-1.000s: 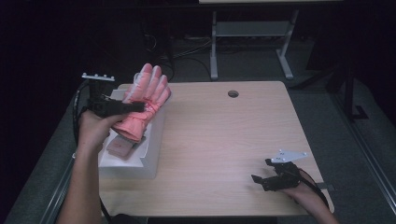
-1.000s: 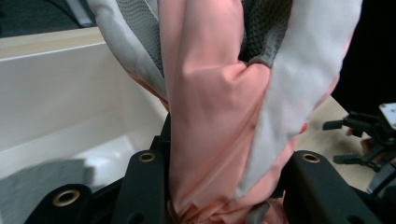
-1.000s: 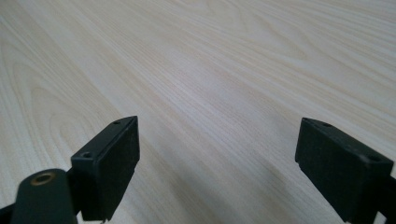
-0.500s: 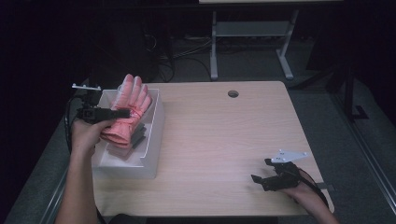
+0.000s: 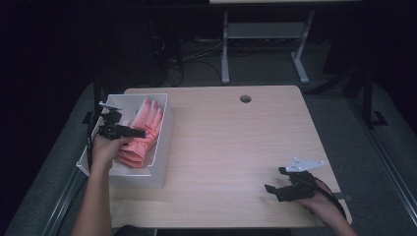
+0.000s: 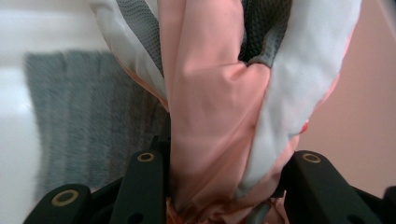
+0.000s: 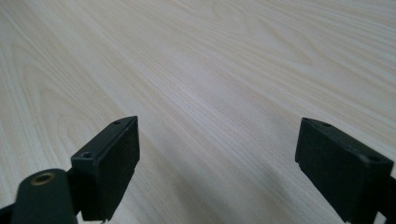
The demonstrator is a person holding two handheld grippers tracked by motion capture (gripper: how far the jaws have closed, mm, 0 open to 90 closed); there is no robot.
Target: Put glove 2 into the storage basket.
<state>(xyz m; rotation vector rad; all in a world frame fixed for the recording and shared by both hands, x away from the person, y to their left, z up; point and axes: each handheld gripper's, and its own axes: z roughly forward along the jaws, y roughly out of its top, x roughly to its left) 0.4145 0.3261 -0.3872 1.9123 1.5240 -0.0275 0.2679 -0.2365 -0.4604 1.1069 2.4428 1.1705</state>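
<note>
- The left gripper (image 5: 139,132) is clamped on a pink fabric glove with grey mesh and white panels (image 5: 142,135), which is held just inside the white rectangular plastic bin (image 5: 164,142) at the table's left edge.
- The glove should be lowered until it rests on the bin floor before the jaws are released (a high release risks it draping over the rim).
- The right gripper (image 5: 270,189) is held wide and empty over the pale wooden table (image 5: 236,147), well apart from the glove.
</note>
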